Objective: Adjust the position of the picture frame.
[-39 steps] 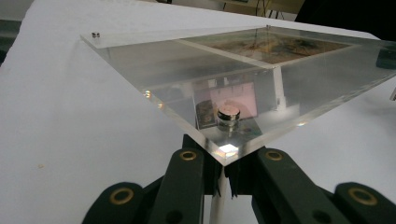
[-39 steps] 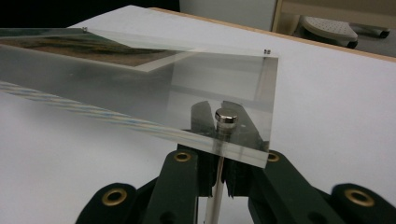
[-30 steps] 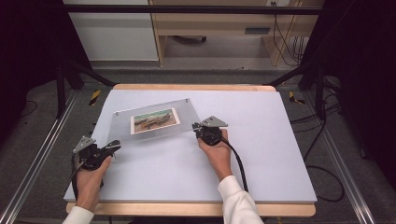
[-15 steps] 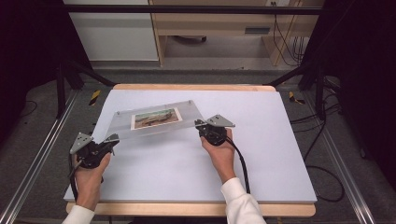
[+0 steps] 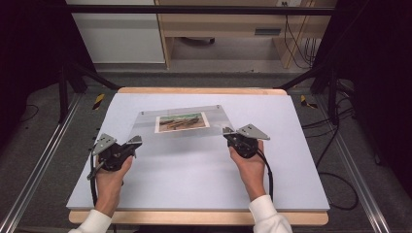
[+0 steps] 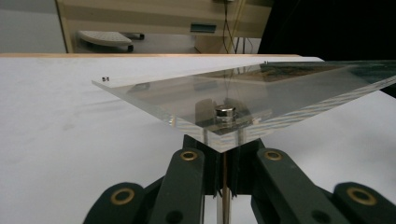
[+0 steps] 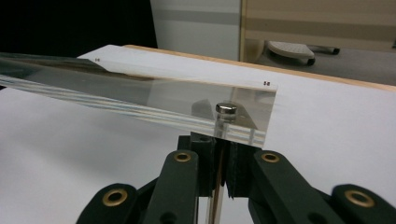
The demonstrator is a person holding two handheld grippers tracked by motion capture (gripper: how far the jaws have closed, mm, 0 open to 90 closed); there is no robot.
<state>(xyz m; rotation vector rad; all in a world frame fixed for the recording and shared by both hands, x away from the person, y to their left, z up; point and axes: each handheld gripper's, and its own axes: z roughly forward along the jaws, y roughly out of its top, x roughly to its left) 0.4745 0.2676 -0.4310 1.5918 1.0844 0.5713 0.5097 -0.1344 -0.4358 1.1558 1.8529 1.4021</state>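
A clear acrylic photo frame hangs just above the white table, spanning the gap between the two grippers. The left gripper is clamped on its near-left corner, the right gripper on its near-right corner (each beside a small metal stud set in the plate). The printed picture sits mid-frame, toward the far edge.

My left gripper is clamped tight — jaws pointing up the table. My right gripper is clamped too, forearms parallel, hands well apart.
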